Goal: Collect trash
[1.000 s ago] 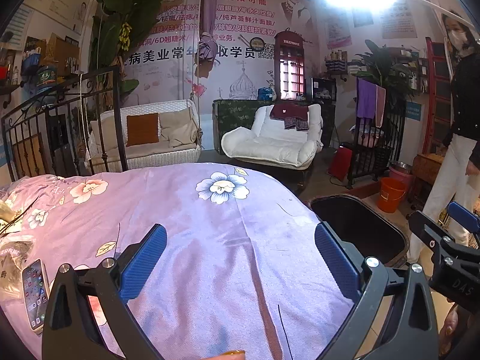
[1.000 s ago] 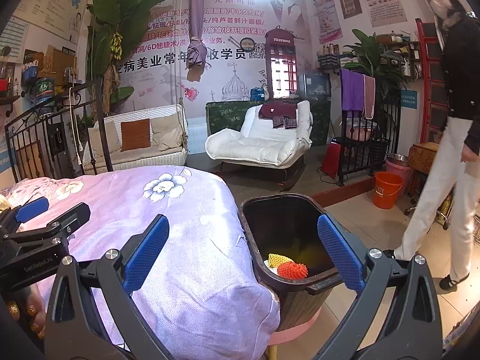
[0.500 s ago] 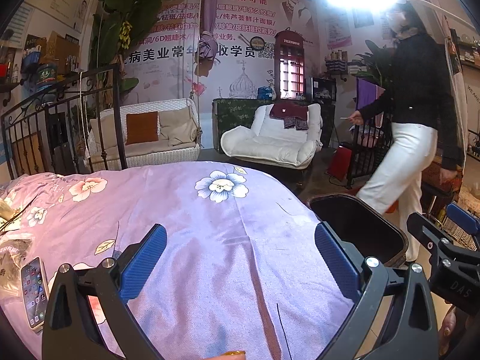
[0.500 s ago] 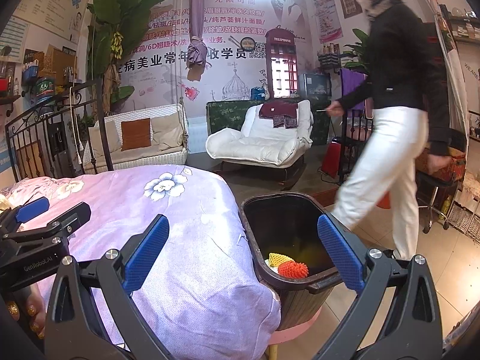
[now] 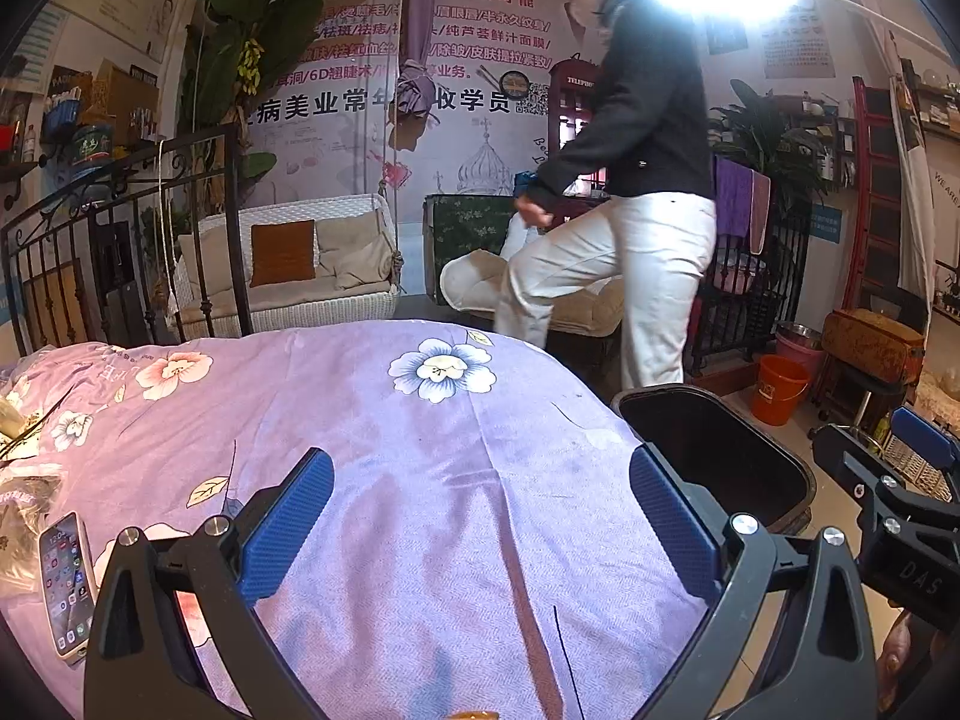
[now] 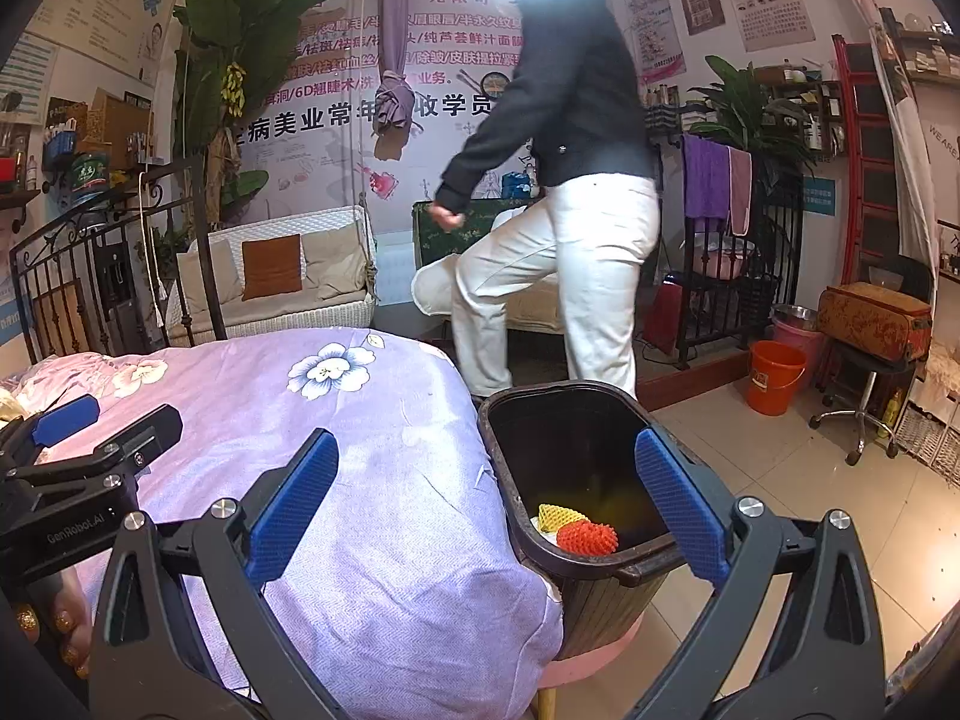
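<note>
Left wrist view: the left gripper (image 5: 480, 516) hangs over the purple flowered bedspread (image 5: 420, 450), jaws spread wide, nothing between them. A phone (image 5: 66, 585) lies on the bed at far left, and the dark trash bin (image 5: 720, 456) sits just off the bed's right edge.

Right wrist view: the right gripper (image 6: 483, 501) is wide apart too, empty, near the bin (image 6: 600, 588). Yellow (image 6: 558, 517) and red foam nets (image 6: 587, 538) lie inside. A person in white trousers (image 6: 570, 276) walks behind.
</note>
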